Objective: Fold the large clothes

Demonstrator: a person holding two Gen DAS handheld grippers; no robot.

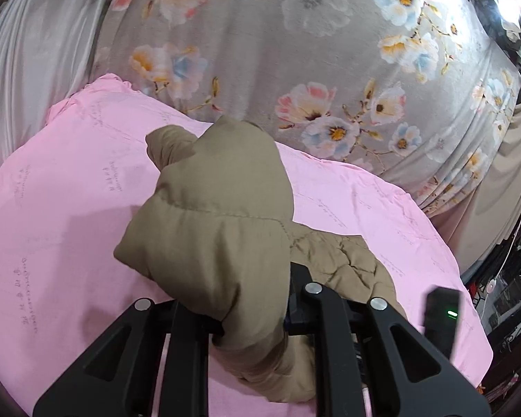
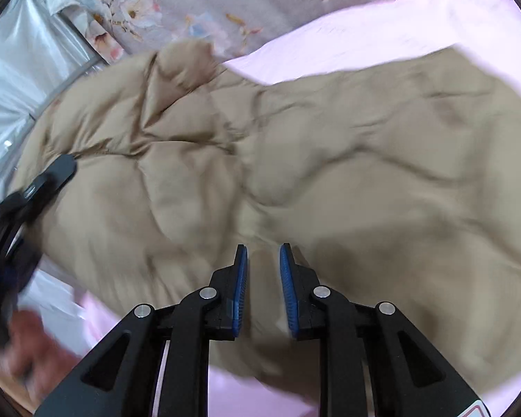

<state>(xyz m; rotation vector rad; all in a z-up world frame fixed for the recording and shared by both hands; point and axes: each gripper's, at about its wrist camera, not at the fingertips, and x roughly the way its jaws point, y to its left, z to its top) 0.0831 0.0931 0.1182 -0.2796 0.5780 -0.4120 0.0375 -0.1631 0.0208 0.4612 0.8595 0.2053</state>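
Note:
A tan puffer jacket lies spread on a pink sheet. In the left wrist view my left gripper is shut on a padded fold of the jacket, likely a sleeve, and the cloth drapes over and hides its fingertips. The left gripper also shows in the right wrist view at the jacket's left edge. My right gripper hovers over the jacket's near middle. Its blue pads stand a little apart with only the jacket surface seen between them.
The pink sheet covers a bed with a grey floral blanket behind it. A pale shiny curtain hangs at the left. Dark furniture stands past the bed's right edge. A bare hand shows at the lower left.

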